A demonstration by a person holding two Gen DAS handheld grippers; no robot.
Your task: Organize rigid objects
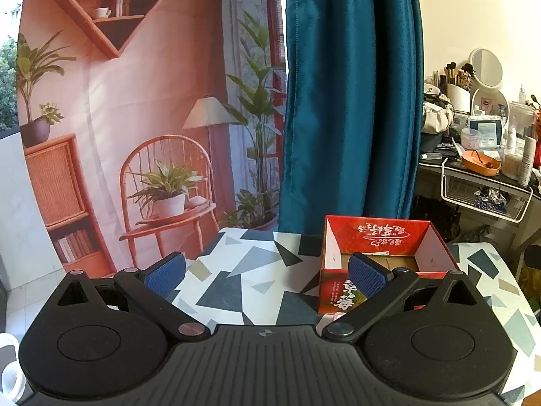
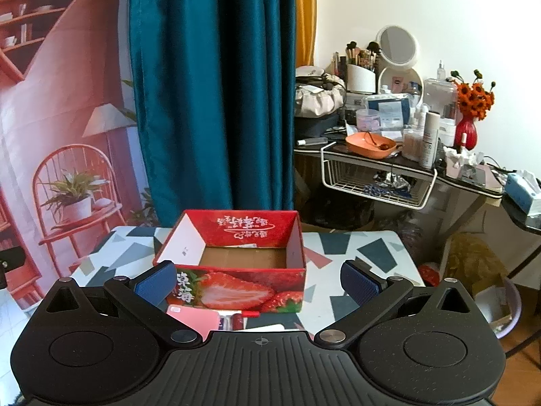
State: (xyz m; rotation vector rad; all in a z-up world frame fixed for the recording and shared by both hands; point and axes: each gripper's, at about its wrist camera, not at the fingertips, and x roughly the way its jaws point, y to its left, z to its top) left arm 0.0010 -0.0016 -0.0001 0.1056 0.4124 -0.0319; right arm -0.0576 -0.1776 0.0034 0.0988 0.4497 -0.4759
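A red strawberry-print cardboard box (image 2: 236,287) stands open-topped on the patterned table (image 2: 368,253), with only a bare brown bottom showing inside. In the left wrist view the same box (image 1: 341,291) sits to the right, behind the right finger. My left gripper (image 1: 267,275) is open over bare tabletop with nothing between its blue pads. My right gripper (image 2: 258,282) is open, its fingers either side of the box's front wall without touching it. Just below the box lie a pink flat object (image 2: 192,318), a small red-capped item (image 2: 236,321) and a white piece (image 2: 270,327), partly hidden by the gripper body.
A teal curtain (image 2: 209,84) hangs behind the table (image 1: 236,270), with a printed room backdrop (image 1: 118,118) to its left. At the right stands a cluttered dressing table (image 2: 389,155) with an orange bowl (image 2: 368,143), a mirror (image 2: 397,45) and a wire basket (image 2: 372,182) below.
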